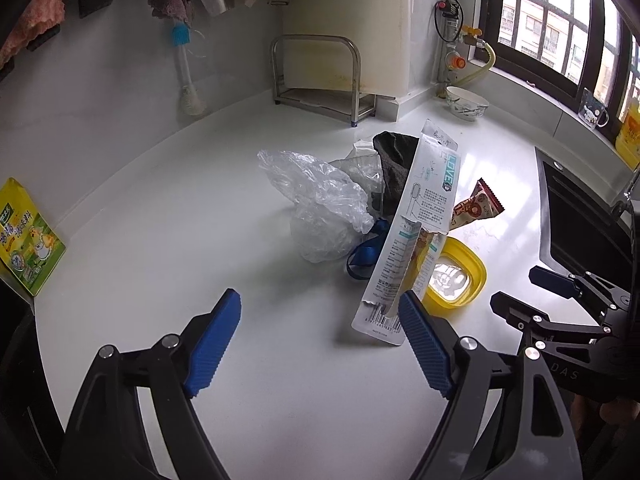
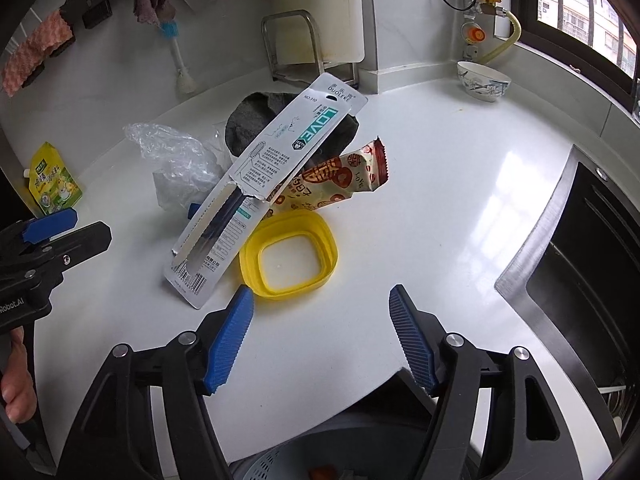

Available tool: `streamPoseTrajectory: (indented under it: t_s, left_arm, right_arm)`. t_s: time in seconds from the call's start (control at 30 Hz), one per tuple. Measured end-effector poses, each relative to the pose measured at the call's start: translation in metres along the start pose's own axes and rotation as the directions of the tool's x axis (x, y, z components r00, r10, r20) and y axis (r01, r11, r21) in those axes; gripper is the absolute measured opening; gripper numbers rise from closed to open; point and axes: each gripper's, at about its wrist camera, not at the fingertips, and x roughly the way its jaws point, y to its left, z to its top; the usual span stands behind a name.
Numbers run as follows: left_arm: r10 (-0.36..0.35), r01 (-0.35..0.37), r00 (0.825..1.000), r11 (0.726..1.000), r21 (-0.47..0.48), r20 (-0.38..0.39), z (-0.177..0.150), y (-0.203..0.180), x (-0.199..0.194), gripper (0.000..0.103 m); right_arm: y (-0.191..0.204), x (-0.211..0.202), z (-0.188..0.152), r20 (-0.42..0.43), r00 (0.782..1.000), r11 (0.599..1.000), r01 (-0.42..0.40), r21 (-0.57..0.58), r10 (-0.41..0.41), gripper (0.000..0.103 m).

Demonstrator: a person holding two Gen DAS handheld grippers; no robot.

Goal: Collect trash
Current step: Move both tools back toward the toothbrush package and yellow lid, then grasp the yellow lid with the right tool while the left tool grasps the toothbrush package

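Both claws stand wide and empty over the white counter [image 2: 400,152]. The trash lies just ahead: a torn toothbrush card [image 1: 412,224] leans beside the left gripper [image 1: 320,336], its right pad against the card's bottom corner, while the yellow ring [image 2: 289,258] sits just ahead of the right gripper [image 2: 320,340], the snack wrapper [image 2: 340,178] beyond. A clumsy close could likely topple the propped card or skid the ring away.

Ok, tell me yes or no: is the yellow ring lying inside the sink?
No, the yellow ring lies flat on the white counter, beside the torn toothbrush package and apart from the sink.
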Motion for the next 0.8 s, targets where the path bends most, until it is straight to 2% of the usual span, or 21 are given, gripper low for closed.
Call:
streamPoseTrajectory:
  t_s: [0.33, 0.8]
  left_arm:
    - [-0.018, 0.018, 1.0, 1.0, -0.002, -0.013, -0.003, 0.003, 0.012, 0.081]
    - [-0.028, 0.027, 0.999, 1.0, -0.008, -0.022, -0.004, 0.007, 0.018, 0.081]
  right_arm:
    - [0.009, 0.031, -0.001, -0.043, 0.998, 0.997, -0.045, -0.069, 0.042, 0.074]
    - [0.026, 0.059, 0.008, -0.044, 0.999, 0.99, -0.017, -0.143, 0.011, 0.074]
